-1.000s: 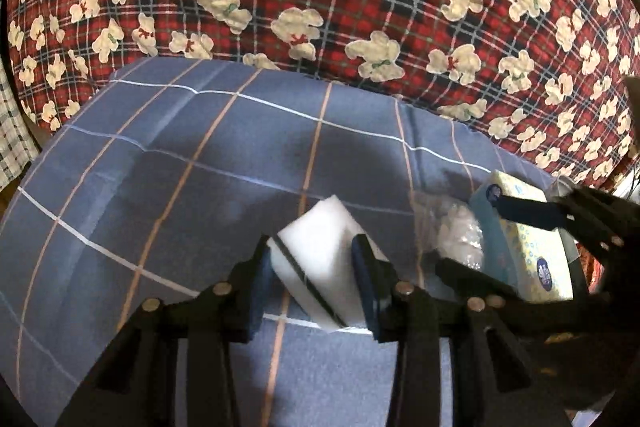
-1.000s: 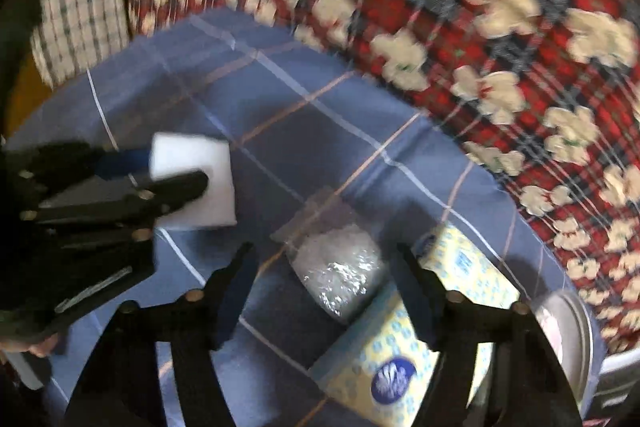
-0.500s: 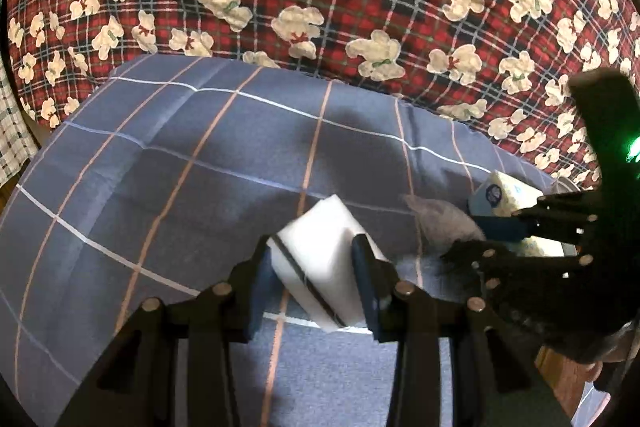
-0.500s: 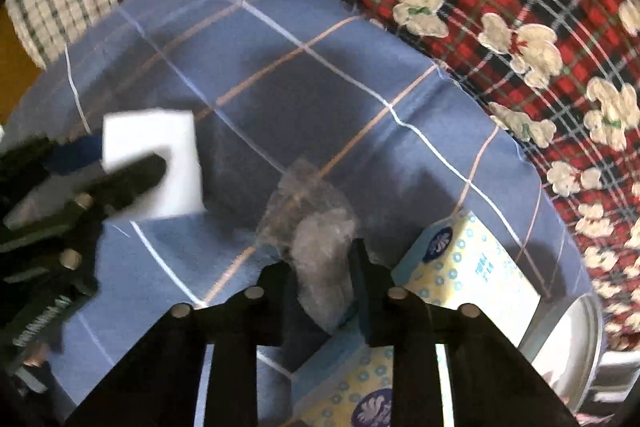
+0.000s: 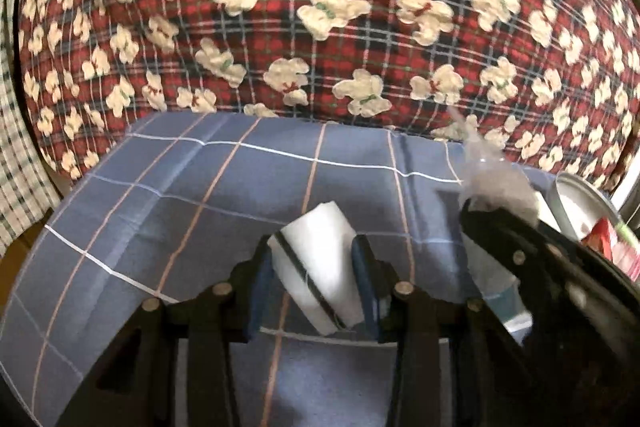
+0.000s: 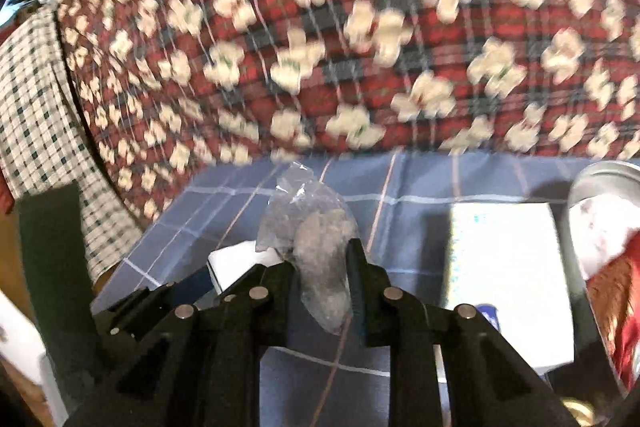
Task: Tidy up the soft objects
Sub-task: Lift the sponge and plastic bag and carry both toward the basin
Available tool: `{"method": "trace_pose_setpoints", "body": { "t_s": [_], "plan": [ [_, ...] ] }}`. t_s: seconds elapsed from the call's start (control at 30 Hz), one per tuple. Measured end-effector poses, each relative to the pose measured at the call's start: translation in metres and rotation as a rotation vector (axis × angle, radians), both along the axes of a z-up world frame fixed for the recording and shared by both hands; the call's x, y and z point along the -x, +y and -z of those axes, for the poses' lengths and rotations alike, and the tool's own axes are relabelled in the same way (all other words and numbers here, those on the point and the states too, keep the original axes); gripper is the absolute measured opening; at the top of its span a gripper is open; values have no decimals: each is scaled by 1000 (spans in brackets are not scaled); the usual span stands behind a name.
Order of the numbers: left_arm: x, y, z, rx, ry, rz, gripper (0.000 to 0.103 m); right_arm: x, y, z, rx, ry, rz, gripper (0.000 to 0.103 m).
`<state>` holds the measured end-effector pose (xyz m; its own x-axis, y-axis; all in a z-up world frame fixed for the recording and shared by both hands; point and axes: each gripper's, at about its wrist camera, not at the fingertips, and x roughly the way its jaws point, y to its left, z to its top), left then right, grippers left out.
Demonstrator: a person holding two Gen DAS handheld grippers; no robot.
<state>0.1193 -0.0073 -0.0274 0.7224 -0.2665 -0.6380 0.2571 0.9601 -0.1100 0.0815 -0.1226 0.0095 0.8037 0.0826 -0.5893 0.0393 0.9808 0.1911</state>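
My left gripper [image 5: 316, 267] is clamped on the white sponge [image 5: 320, 263] above the blue checked cloth [image 5: 200, 187]. My right gripper [image 6: 320, 263] has just closed, pinching the clear plastic bag [image 6: 316, 227] of what looks like cotton; view blurred. Tissue box [image 6: 504, 267] lies right.

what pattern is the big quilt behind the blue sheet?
Red plaid quilt printed with cream teddy bears; sharpest in the left wrist view.

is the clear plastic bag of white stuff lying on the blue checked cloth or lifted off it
Lifted. The clear plastic bag hangs pinched in the right gripper, its lower tip dangling above the blue checked cloth, its twisted top sticking up.
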Motion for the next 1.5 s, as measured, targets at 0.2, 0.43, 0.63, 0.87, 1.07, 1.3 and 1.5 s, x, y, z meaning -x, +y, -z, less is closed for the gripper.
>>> {"method": "trace_pose_setpoints", "body": {
  "t_s": [0.2, 0.43, 0.63, 0.87, 1.07, 1.3, 1.5],
  "plan": [
    [25, -12, -2, -108, -118, -10, 38, 48, 5, 13, 92, -216, 60, 24],
    [42, 7, -11, -40, -184, -66, 38, 66, -1, 9, 112, -313, 50, 24],
    [57, 11, -15, -24, -239, -89, 38, 83, -2, 7, 132, -349, 52, 24],
    [69, 14, -17, -23, -264, -107, 38, 97, -7, 9, 139, -351, 44, 24],
    [83, 18, -18, -12, -294, -121, 38, 104, -8, 10, 142, -352, 35, 24],
    [103, 22, -20, -2, -321, -157, 38, 114, -5, 10, 161, -360, 7, 24],
    [114, 22, -20, 15, -316, -169, 38, 123, -9, 10, 164, -360, -1, 24]
  ]
}}
